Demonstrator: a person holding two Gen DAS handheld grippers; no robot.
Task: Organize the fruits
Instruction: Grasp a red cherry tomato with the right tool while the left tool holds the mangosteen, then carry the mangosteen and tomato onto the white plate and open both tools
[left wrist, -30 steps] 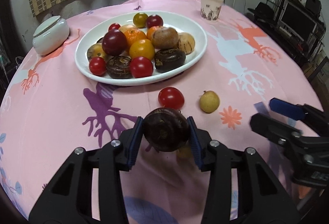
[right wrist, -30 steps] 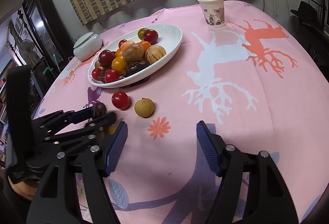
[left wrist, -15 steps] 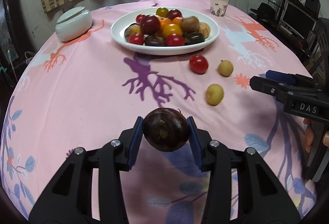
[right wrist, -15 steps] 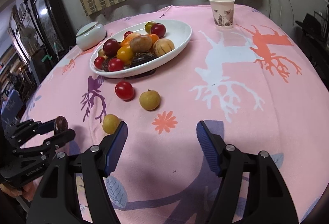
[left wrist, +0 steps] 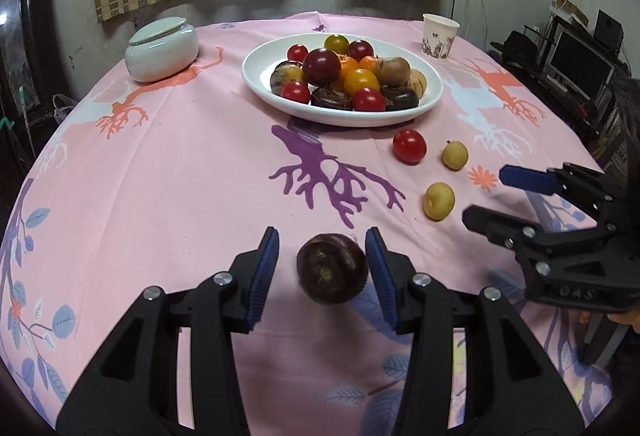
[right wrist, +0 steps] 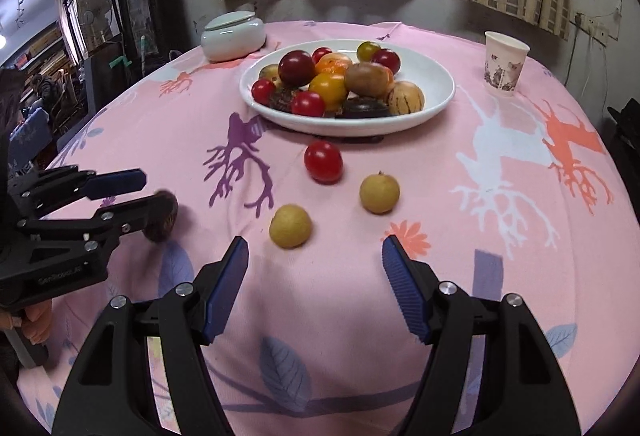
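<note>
The dark brown fruit sits between the spread jaws of the left gripper, touching neither blue pad, with a gap on each side. Beyond those jaws and to their right lie two yellow fruits and a red tomato on the pink tablecloth; farther ahead stands the white plate heaped with fruit. The right gripper has its jaws wide apart and holds nothing, the nearer yellow fruit lying just ahead of its left pad.
</note>
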